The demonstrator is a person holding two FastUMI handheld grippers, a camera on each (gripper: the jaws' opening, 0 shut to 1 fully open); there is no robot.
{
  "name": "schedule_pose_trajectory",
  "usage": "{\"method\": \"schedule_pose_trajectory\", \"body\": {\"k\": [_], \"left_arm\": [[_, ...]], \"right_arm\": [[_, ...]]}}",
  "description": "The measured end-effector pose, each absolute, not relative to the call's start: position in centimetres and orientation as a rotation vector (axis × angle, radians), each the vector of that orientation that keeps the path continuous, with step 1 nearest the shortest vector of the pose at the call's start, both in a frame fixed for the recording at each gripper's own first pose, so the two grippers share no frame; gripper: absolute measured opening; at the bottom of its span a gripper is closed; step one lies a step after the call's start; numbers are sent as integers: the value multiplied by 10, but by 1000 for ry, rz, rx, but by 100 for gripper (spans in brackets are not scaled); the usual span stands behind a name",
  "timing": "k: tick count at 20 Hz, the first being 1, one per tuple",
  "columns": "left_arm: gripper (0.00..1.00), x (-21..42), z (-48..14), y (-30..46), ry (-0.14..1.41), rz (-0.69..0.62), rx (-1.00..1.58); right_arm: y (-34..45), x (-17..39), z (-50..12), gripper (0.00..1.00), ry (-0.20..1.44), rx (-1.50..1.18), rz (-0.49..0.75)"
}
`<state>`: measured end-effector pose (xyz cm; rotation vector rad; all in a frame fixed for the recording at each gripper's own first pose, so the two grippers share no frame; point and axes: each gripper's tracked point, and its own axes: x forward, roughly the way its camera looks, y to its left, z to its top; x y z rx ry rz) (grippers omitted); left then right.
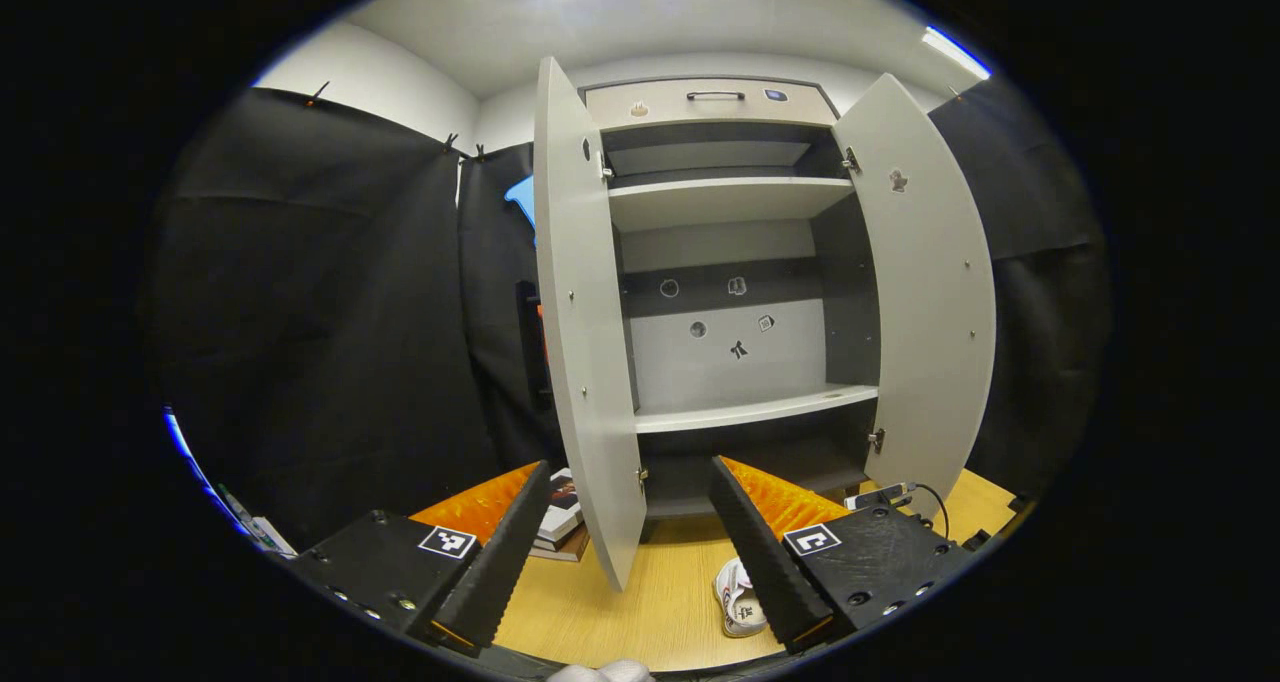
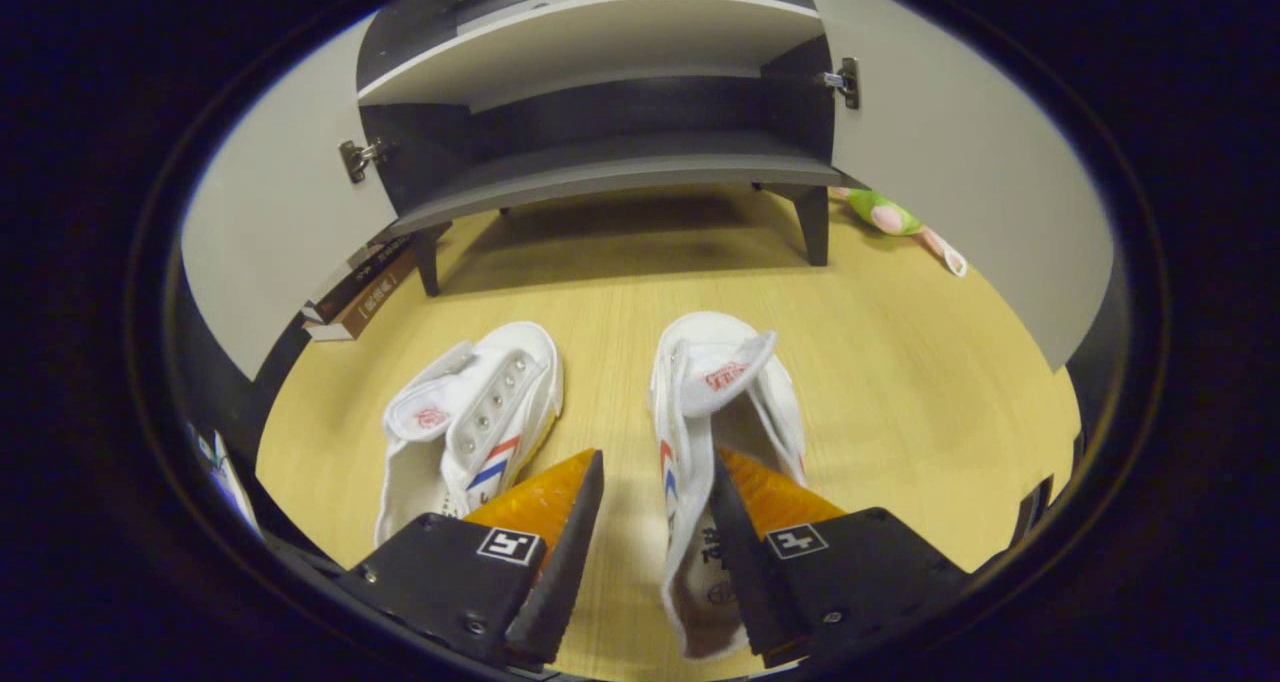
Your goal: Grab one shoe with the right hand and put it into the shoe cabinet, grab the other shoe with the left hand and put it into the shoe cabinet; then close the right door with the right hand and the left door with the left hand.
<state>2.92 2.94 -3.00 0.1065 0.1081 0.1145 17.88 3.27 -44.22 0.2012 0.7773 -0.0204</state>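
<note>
You're working the first step here: your right gripper (image 2: 650,522) is hanging open over the right-hand white canvas shoe (image 2: 720,402), its side wall sitting between the fingers. The other white shoe (image 2: 470,422) is lying just beside it on the wooden floor (image 2: 900,362). Next you'll probably need to pinch that wall, then lift toward the open grey shoe cabinet (image 1: 740,262). Your left gripper (image 1: 625,542) is waiting, open and empty.

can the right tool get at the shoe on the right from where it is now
Probably yes. The right tool is open and straddles the inner side wall of the right shoe, one finger inside. Nothing lies between them; the left shoe sits apart.
</note>
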Motion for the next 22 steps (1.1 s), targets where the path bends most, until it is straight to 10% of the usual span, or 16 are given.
{"method": "schedule_pose_trajectory", "body": {"k": [5, 8, 10, 22], "left_arm": [[96, 41, -44, 24, 138, 110, 88], [96, 47, -46, 21, 143, 108, 76], [96, 48, -46, 20, 145, 107, 80], [96, 41, -40, 17, 121, 69, 81]], "right_arm": [[35, 196, -449, 64, 776, 223, -6], [32, 204, -453, 20, 778, 245, -2], [29, 201, -451, 10, 796, 251, 5], [28, 193, -350, 6, 679, 237, 25]]}}
